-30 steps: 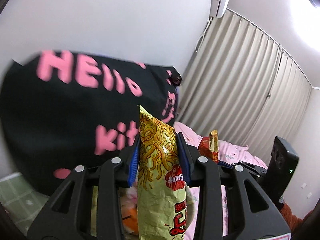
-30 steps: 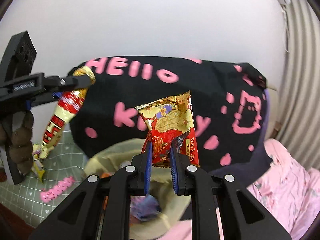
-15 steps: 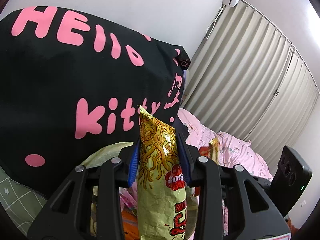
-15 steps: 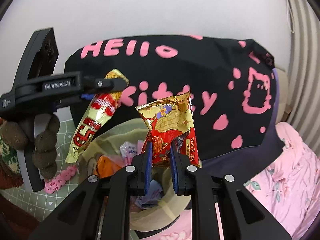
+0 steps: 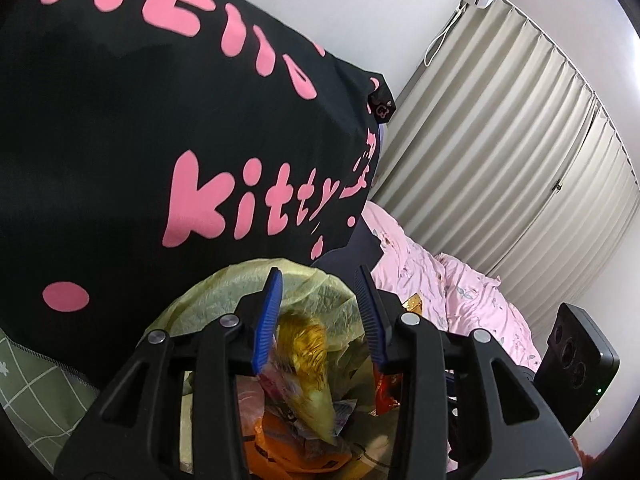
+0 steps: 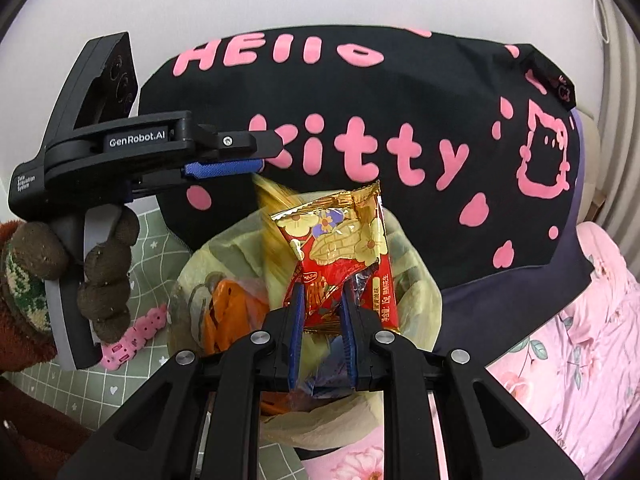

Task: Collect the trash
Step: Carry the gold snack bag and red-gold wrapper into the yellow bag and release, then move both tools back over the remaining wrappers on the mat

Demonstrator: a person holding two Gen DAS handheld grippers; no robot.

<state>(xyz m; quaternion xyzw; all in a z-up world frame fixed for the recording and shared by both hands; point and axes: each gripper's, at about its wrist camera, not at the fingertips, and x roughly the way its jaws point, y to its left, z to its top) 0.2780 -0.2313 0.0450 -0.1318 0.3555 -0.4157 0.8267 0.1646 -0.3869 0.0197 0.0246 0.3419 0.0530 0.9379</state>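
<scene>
Holding my right gripper (image 6: 320, 336) clamped on the red snack packet (image 6: 340, 256), I am centring it over the bin bag (image 6: 416, 300) below while my left gripper (image 5: 318, 320) is hanging wide open.

The left gripper (image 5: 318, 316) hangs with its jaws spread and nothing between them. The right gripper (image 6: 320, 338) has its jaws clamped on a packet (image 6: 340, 256).

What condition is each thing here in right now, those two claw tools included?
Left gripper: open, empty.
Right gripper: shut on red peanut packet.
Yellow noodle snack bag: released, blurred, dropping into bin.
Bin with yellowish plastic liner: open, partly filled with wrappers.
</scene>
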